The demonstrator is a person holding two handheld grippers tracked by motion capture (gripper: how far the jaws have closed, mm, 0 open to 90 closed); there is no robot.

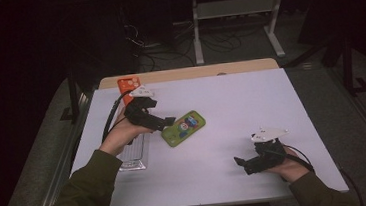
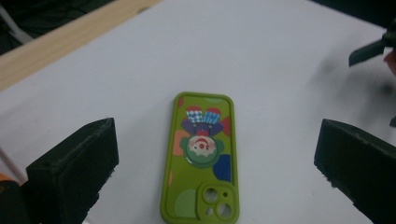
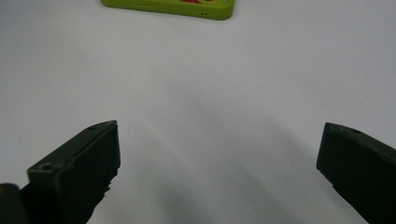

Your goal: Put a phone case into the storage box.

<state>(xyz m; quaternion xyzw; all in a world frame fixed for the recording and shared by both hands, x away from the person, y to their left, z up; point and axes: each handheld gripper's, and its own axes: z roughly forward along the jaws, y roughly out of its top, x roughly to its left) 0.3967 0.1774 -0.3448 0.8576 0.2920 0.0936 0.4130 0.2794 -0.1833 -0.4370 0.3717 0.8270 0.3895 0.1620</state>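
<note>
- One green phone case (image 1: 183, 128) lies flat on the white table (image 1: 231, 99), printed back up, a little to the 9 o'clock side of centre, with its camera-hole end toward the left claw (image 1: 168, 121).
- Left claw: jaws spread wide and holding nothing; in the left gripper view the case (image 2: 201, 158) sits between them, touching neither, its long axis running from 6 to 12 o'clock.
- Right claw (image 1: 240, 162): wide open and empty too, resting near the table's 5 o'clock corner, well apart from the case, whose edge (image 3: 169, 7) appears at 12 o'clock in the right gripper view.
- Judged handling: a hollow shell, so very light; probably soft and bendy with a slightly grippy skin; not fragile, though a hard squeeze could buckle it.
- Best hold, as a judgement: across the two long side walls near mid-length, jaws low against the table, since it lies flat with little height to catch.
- Beyond the left hand lies an orange item (image 1: 128, 82); a clear tray (image 1: 138, 154) sits beside that forearm.
</note>
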